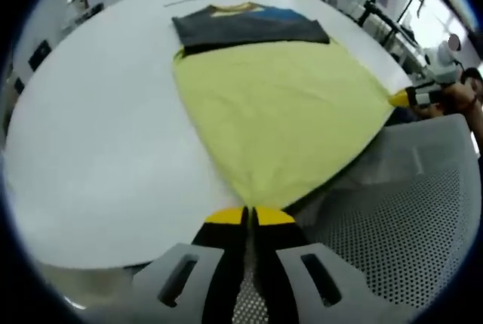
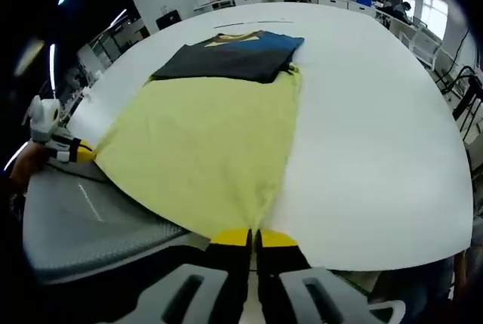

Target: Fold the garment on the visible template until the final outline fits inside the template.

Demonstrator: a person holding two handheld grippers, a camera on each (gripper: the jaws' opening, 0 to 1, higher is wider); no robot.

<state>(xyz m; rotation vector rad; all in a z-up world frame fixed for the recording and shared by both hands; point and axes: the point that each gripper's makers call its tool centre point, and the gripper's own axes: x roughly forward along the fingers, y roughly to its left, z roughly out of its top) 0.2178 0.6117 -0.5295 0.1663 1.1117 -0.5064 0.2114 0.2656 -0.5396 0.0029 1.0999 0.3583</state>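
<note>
A yellow garment (image 1: 279,112) lies spread on the white table (image 1: 98,150), its near hem pulled past the table edge. At its far end a dark grey and blue part (image 1: 249,26) with a yellow neckline lies flat. My left gripper (image 1: 249,217) is shut on the near corner of the hem. In the left gripper view my right gripper (image 1: 411,98) pinches the other corner at the right. The right gripper view shows the yellow garment (image 2: 204,150), the dark part (image 2: 230,56), my right gripper (image 2: 254,238) shut on its corner, and my left gripper (image 2: 75,152) holding the far left corner.
A grey mesh chair (image 1: 407,218) stands against the table's near edge, under the hanging hem, and appears again as the chair (image 2: 83,218) at the left. Bare white table (image 2: 377,150) spreads to the right of the garment. Desks and equipment fill the room behind.
</note>
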